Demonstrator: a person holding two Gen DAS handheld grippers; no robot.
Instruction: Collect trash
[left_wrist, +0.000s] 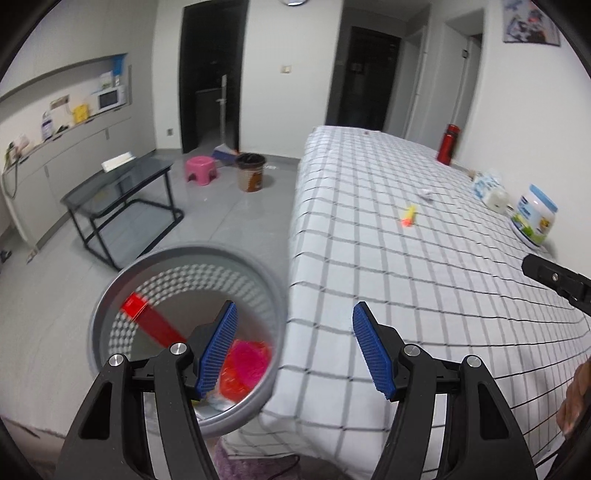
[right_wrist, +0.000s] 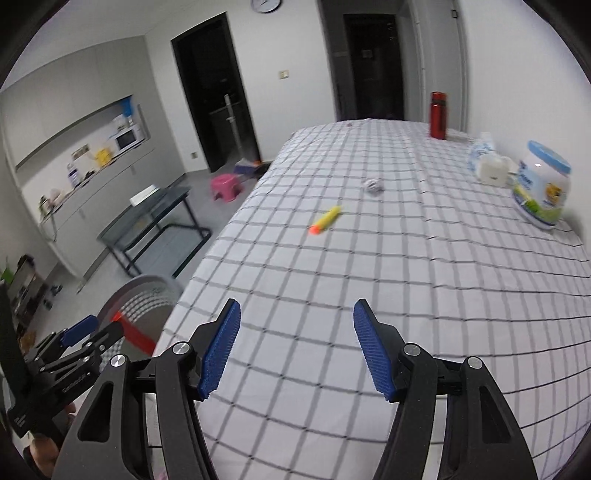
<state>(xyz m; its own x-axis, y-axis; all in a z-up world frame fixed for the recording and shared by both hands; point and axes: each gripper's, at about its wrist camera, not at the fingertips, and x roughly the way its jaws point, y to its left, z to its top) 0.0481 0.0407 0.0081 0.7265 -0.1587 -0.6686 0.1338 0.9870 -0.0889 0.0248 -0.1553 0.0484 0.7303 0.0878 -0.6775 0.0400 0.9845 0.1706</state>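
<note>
On the checked tablecloth (right_wrist: 424, 266), well ahead of the right gripper (right_wrist: 295, 347), lie a yellow foam dart (right_wrist: 327, 219) and a crumpled paper ball (right_wrist: 373, 185). Both grippers gape wide, empty; the left gripper (left_wrist: 293, 350) hangs over the grey bin (left_wrist: 110, 288) (red and pink scraps inside).

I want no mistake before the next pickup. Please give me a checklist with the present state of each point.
1. Left gripper empty, jaws apart: ok.
2. Right gripper empty, jaws apart: ok.
3. Grey bin beside the table, mouth unobstructed: ok.
4. Yellow tube lying free on the checked cloth: ok.
5. Crumpled paper free, apart from the tube: ok.
6. Either gripper at the trash: not ok, both short of it.
</note>
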